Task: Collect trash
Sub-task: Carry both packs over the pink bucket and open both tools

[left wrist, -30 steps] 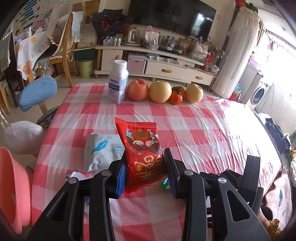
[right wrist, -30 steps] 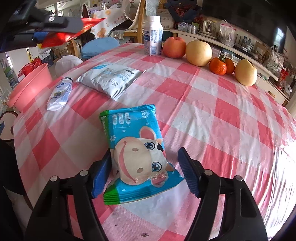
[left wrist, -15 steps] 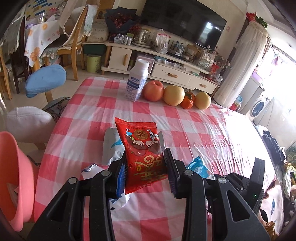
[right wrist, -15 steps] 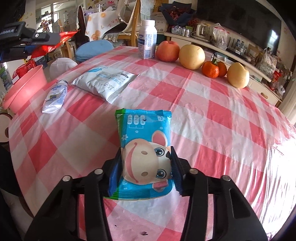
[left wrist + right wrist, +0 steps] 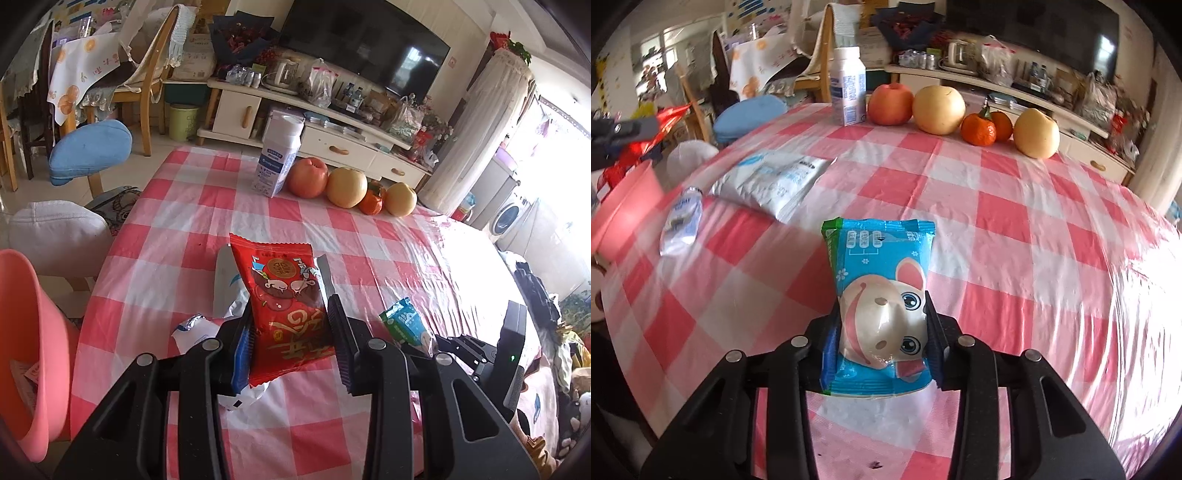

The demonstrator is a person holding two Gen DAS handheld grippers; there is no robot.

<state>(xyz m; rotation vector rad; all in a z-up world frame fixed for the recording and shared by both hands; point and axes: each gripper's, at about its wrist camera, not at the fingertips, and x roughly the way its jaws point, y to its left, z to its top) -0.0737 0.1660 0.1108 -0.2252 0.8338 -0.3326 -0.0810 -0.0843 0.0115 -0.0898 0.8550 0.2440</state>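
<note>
My left gripper [image 5: 290,334] is shut on a red snack packet [image 5: 286,302] and holds it above the table's left side. My right gripper [image 5: 882,334] is shut on a blue packet with a cartoon cow [image 5: 881,295] and holds it just above the checked cloth; that packet also shows in the left wrist view [image 5: 406,326]. A white-blue pouch [image 5: 772,181] and a crushed clear plastic bottle [image 5: 681,223] lie on the table. A pink bin [image 5: 22,343] stands off the table's left edge and shows in the right wrist view [image 5: 622,210] too.
A white milk bottle [image 5: 279,155], an apple [image 5: 308,177], two pears and two tangerines [image 5: 371,199] stand in a row at the table's far edge. A blue stool [image 5: 88,149] and a white stool [image 5: 55,232] stand left of the table.
My right gripper has closed on the blue cow packet and lifted it. My left gripper, holding the red packet, has risen and drawn back toward the table's left edge.
</note>
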